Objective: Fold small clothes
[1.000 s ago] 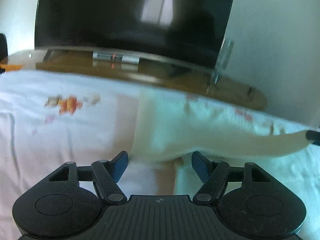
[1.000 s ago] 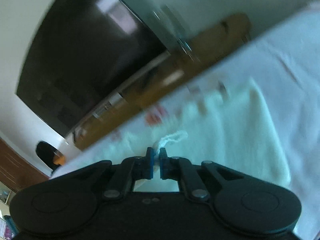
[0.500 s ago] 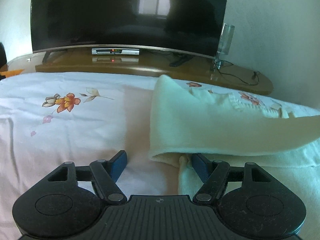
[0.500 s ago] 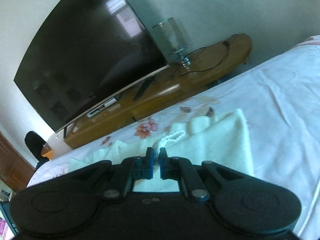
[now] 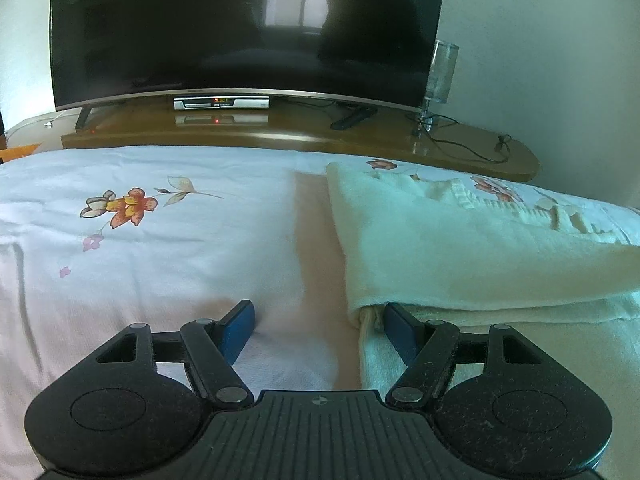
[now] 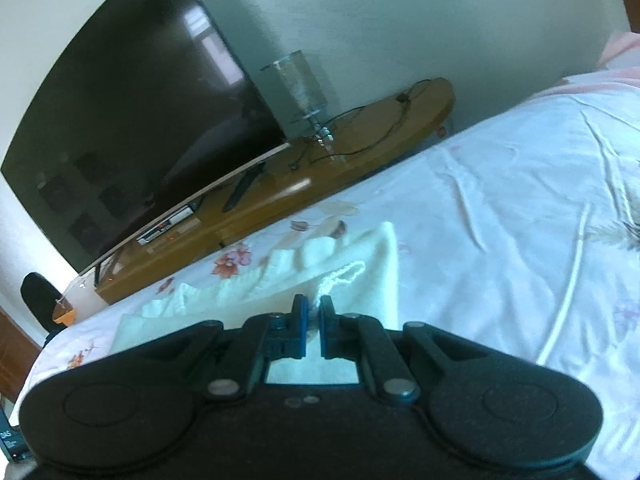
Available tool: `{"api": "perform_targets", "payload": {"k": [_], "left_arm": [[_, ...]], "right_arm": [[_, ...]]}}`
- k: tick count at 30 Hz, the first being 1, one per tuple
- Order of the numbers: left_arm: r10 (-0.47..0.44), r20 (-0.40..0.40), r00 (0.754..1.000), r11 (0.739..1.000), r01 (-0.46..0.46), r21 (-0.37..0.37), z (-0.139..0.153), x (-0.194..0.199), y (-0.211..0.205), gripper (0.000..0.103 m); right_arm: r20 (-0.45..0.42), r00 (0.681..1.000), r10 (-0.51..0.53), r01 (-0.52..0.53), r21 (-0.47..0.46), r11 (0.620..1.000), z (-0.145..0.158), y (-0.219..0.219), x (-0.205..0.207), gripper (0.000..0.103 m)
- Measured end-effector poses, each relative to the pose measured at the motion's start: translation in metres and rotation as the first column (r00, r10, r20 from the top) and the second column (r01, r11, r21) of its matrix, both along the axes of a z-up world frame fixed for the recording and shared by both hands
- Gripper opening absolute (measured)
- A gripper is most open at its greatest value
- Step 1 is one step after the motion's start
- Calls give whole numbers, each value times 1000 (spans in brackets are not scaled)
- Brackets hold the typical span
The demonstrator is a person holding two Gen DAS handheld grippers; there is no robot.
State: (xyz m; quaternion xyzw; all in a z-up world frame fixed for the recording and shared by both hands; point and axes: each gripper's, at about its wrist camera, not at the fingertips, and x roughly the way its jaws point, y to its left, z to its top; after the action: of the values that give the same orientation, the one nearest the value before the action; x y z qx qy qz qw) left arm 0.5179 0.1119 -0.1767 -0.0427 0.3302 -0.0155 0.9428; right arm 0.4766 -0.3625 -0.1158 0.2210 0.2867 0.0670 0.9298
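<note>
The cream garment (image 5: pixel 460 256) lies half-folded on the bed (image 5: pixel 168 264). The right hand-held gripper (image 6: pixel 311 312) pinches its edge — keep that pinch firm and lay the layer square on the lower one; the left hand-held gripper (image 5: pixel 318 320) rests spread at the fold corner, holding nothing.

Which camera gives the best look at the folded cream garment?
The left wrist view: the cream garment fills its right side, showing the fold edge and knitted trim. The right wrist view shows only the far part, the rest hidden behind the right gripper, whose jaws pinch it.
</note>
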Motion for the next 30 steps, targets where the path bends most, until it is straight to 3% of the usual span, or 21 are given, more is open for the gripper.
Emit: {"api": "perform_targets", "payload": {"k": [15,18,22,24,26,28,30], "left_arm": [[-8,-3,1000,1000,8,8,0,-2,1,71],[-9,1,1000,1000,9,9,-1,-3,2,71],[3,1,1000,1000,-3,5,0,-7,3,71],[6,3,1000,1000,-6,5,3,-14,7,71],[20,35,999,999,-19,-30,12,-27,16,71],[14,95,995,998,-9,-55,25,-34,18,71],[-8,102,995,996,18,-92,34,-25,13,67]], "right_arm": [[-109,993,-37,33,-42,999,-34,-12,2,7],[-85,996,-23,15,-90,996,-32,-4,-3,7],[-69,998,-9,2,-88,996,-25,-3,-5,7],[-98,995,12,-22,-100,995,-28,-3,-4,8],[-85,996,6,-14,-89,996,-26,-7,-8,14],[-45,999,-2,-2,-86,996,-18,-12,-14,14],[-11,1000,1,-2,-96,995,-11,-12,-14,14]]}}
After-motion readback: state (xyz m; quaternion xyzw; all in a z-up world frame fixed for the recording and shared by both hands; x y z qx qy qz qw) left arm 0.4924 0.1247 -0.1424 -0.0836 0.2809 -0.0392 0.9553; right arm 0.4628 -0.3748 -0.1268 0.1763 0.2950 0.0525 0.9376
